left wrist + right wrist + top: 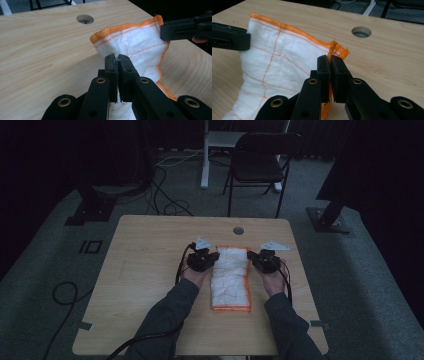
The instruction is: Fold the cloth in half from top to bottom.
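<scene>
A white cloth with an orange hem [230,279] lies folded lengthwise in the middle of the table [145,250]. My left gripper [214,256] is shut on its far left corner, and the cloth [140,47] bunches up between the black jaws of that gripper [117,58]. My right gripper [252,255] is shut on the far right corner, where the orange hem [332,48] sticks up out of the pinch [330,59]. Both far corners are lifted a little off the wood, while the near end of the cloth rests flat.
A round cable hole [238,230] sits in the table just beyond the cloth. A black folding chair [260,162] and a white stand [207,150] are on the floor behind the table. Cables [65,292] trail over the carpet at the left.
</scene>
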Demonstrator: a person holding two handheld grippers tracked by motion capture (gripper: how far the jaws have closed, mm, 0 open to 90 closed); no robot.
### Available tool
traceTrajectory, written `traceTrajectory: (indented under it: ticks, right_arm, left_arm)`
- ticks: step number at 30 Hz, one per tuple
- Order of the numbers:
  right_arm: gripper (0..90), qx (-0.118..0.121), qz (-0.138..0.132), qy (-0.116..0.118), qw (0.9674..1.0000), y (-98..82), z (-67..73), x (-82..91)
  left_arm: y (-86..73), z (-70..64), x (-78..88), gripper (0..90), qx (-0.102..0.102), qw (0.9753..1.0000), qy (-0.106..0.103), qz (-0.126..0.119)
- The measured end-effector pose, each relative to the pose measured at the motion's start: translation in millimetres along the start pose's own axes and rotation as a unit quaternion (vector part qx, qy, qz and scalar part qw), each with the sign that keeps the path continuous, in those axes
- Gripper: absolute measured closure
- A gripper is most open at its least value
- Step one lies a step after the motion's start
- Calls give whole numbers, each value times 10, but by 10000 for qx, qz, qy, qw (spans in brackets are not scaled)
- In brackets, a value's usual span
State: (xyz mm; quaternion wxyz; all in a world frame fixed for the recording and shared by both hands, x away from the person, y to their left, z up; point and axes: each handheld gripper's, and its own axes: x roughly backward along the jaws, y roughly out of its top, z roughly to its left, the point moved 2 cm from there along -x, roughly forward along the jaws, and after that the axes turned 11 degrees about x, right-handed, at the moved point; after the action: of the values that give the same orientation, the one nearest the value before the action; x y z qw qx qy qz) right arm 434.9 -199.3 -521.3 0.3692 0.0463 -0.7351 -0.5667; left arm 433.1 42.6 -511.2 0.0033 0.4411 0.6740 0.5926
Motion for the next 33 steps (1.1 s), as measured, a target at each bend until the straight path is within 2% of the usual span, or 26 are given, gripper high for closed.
traceTrajectory:
  ticks: [4, 9, 20, 23, 33]
  right_arm:
    - [862, -4, -94, -35, 9999, 57, -12, 40]
    - [862, 31, -197, 17, 9998, 59, 38, 93]
    - [861, 186, -211, 155, 9995, -176, 213, 351]
    - [861, 371, -166, 140, 9991, -242, 301, 405]
    - [860, 431, -194, 234, 9986, -317, 411, 447]
  left_arm:
    - [63, -24, 49, 877, -37, 10000, -25, -89]
    - [26, -75, 87, 877, -87, 9999, -64, -115]
    - [-258, -173, 294, 875, -109, 9995, -221, -221]
    - [-343, -187, 342, 875, -113, 9994, -262, -218]
    - [-535, -178, 436, 874, -71, 9994, -281, -186]
